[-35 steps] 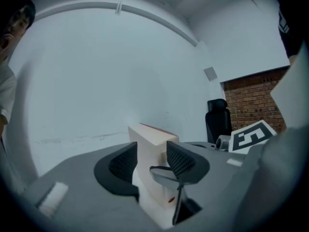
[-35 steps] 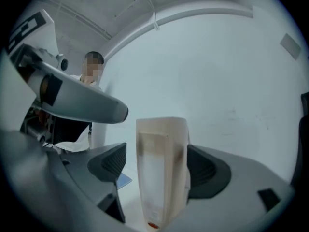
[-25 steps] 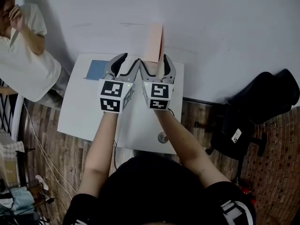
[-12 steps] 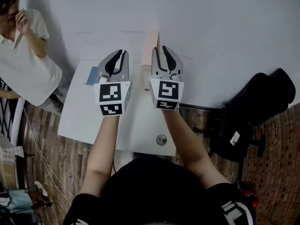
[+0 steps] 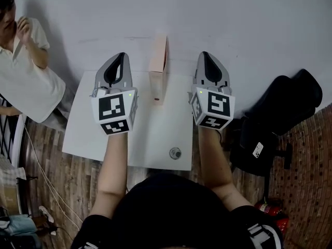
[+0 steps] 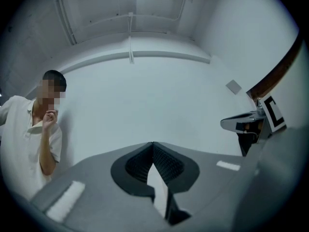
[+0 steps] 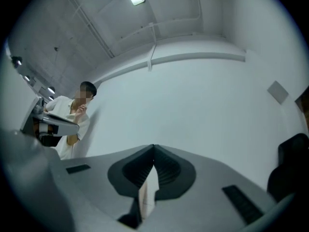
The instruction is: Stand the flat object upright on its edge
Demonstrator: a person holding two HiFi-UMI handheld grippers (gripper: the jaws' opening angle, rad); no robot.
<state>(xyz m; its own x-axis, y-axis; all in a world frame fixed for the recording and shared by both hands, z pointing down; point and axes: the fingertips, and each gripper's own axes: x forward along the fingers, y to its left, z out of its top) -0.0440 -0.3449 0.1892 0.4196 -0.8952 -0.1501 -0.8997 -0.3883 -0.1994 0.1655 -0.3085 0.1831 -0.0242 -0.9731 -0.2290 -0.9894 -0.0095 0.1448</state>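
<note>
The flat object, a pale pink box (image 5: 158, 66), stands upright on its narrow edge at the far side of the white table (image 5: 155, 134), with nothing touching it. My left gripper (image 5: 120, 56) hangs to its left and my right gripper (image 5: 206, 55) to its right, both raised above the table. Both pairs of jaws have just been closing and now stand shut with nothing between them. In the left gripper view my left gripper (image 6: 153, 144) points at the bare wall, as does my right gripper (image 7: 154, 146) in the right gripper view. The box shows in neither gripper view.
A small round knob-like thing (image 5: 175, 152) lies near the table's front edge. A person in a white shirt (image 5: 26, 71) stands left of the table. A black chair with a bag (image 5: 275, 113) is at the right, a red extinguisher (image 5: 270, 209) on the floor.
Both grippers have drawn away from the box's sides, spread apart and risen, and their jaws have gone from open to shut. The box stays upright on its own.
</note>
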